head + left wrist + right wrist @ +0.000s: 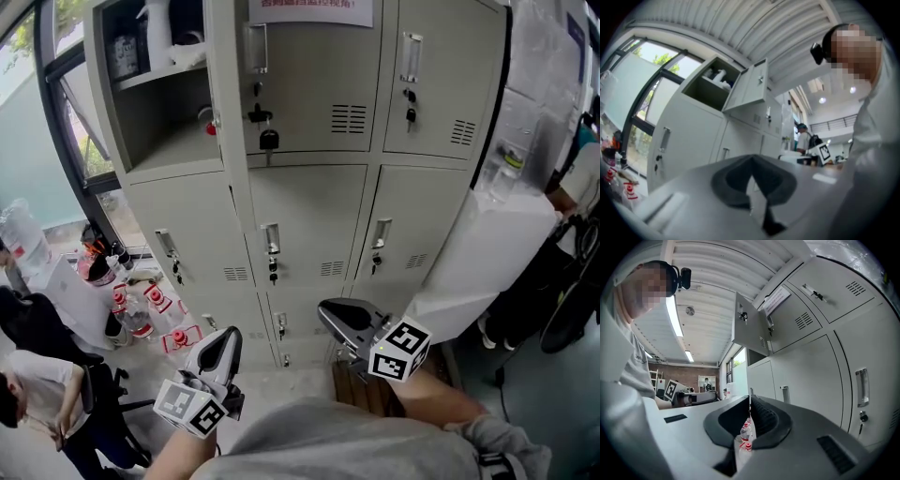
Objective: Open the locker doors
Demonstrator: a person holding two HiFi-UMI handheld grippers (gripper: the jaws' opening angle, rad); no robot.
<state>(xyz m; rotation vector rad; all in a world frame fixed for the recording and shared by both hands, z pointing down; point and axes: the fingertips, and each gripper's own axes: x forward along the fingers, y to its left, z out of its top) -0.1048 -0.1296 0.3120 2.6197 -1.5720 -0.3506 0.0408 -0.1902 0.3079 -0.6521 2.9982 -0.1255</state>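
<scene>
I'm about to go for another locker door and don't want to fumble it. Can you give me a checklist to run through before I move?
1. Left gripper empty: ok, jaws together, nothing between them.
2. Right gripper empty: ok, jaws together, nothing held.
3. Jaws open enough for a handle: not ok, both are shut.
4. Grippers at a door: not ok, both are low and touch no door.
5. Top-left compartment open: ok.
6. Top-middle door open: not ok, it is closed, with keys hanging at its lock.
</scene>
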